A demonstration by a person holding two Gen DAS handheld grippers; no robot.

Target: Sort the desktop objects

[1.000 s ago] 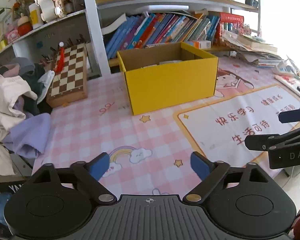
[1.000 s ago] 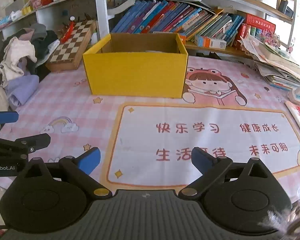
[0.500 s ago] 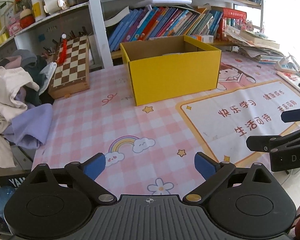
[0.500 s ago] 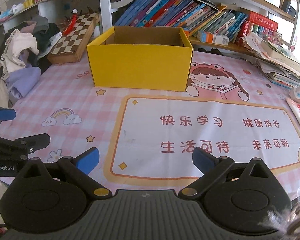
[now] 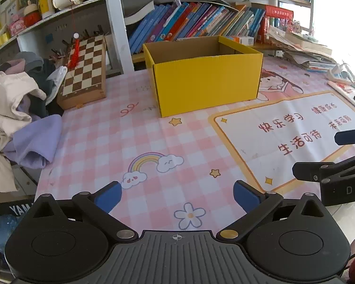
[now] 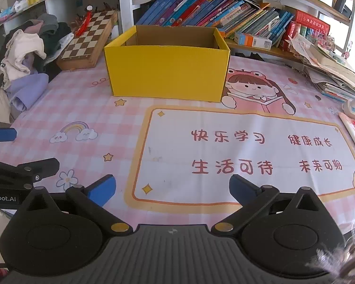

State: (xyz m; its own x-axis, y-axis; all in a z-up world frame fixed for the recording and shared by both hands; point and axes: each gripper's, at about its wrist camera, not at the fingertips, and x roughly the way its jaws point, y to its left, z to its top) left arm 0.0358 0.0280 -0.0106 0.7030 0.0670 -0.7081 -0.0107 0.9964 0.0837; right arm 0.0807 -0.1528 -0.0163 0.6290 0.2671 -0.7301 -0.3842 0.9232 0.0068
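Both tools wide open, nothing held. Left tool point(image 5: 176, 195) hovers low over the pink checked desk point(image 5: 106, 137); right tool point(image 6: 172, 188) is over the desk's near edge, just beside the left one, its fingers poking in from the right of the left view. Yellow box point(image 6: 166, 75) sits well ahead of both, open top; contents can't be seen. Chessboard point(image 5: 85, 68) and clothes pile point(image 5: 14, 108) lie ahead-left, books point(image 6: 206, 9) on the shelf behind the box.

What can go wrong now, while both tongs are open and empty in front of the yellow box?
The left tongs and right tongs hover close side by side, so they might collide. The paper stack at the table's right looks loose; a sweep there could topple it. The chessboard leans tilted and might slide if nudged.
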